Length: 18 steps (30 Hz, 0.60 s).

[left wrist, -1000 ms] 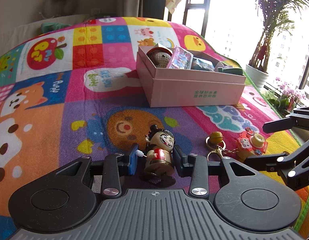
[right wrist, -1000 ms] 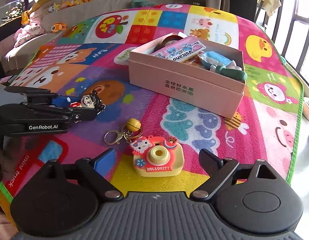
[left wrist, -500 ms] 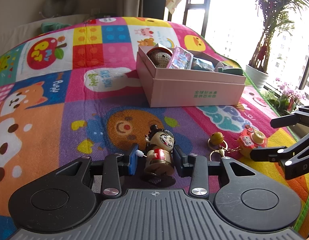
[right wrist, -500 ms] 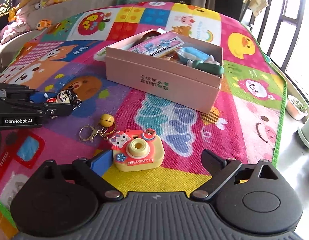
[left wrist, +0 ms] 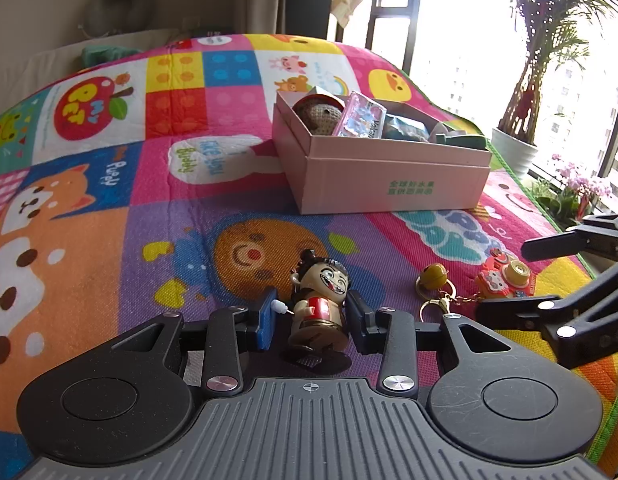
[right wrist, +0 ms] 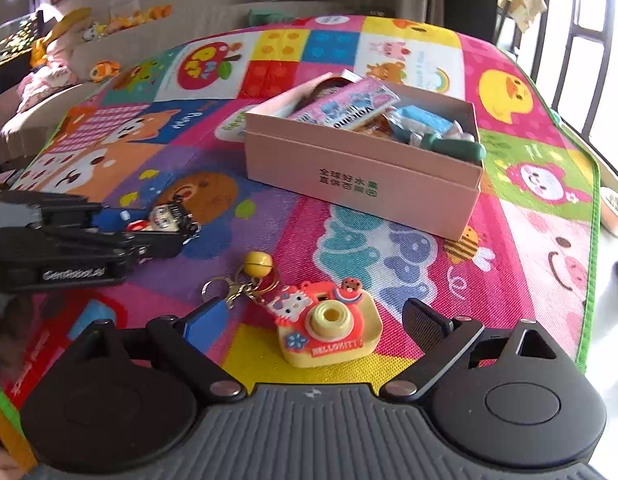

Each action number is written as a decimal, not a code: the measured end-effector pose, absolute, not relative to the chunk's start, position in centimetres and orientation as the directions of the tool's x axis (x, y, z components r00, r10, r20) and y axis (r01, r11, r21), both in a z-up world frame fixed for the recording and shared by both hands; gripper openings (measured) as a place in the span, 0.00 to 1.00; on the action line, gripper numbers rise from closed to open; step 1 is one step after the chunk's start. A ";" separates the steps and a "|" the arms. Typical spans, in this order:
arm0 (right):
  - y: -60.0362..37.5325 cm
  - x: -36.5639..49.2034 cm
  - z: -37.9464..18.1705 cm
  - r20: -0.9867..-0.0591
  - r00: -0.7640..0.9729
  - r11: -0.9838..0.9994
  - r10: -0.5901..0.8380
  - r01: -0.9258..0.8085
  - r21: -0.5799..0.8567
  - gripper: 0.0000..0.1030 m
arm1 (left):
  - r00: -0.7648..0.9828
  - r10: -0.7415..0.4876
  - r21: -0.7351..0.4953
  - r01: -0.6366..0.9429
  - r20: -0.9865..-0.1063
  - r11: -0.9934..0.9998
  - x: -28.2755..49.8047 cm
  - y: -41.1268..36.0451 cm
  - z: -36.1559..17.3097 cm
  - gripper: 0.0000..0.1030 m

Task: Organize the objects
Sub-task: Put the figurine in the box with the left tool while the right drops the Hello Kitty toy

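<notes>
Left wrist view: left tool (left wrist: 313, 316), lower centre, partly closed, pads gripping the grinning figurine (left wrist: 319, 308) standing on the play mat (left wrist: 89, 272). Right wrist view: right tool (right wrist: 313, 320) wide open, flanking without touching the toy camera keychain (right wrist: 327, 324), lower centre; pink box (right wrist: 361, 180) above.

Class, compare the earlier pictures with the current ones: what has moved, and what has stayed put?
The right gripper has shifted around the toy camera keychain, jaws open and not gripping it. The left gripper stays closed on the figurine, unmoved. The pink box and the play mat are as before.
</notes>
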State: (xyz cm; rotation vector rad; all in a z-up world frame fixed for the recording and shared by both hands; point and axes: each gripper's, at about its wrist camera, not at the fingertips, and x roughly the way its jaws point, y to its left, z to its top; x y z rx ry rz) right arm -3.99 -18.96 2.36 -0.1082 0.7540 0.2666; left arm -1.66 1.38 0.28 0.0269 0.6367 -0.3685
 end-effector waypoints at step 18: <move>-24.9 -5.9 8.4 -0.504 0.810 0.952 0.299 -0.289 0.100 0.54 | 0.776 -0.344 -0.051 0.375 -0.529 0.925 -0.6 -0.1 4.1 0.31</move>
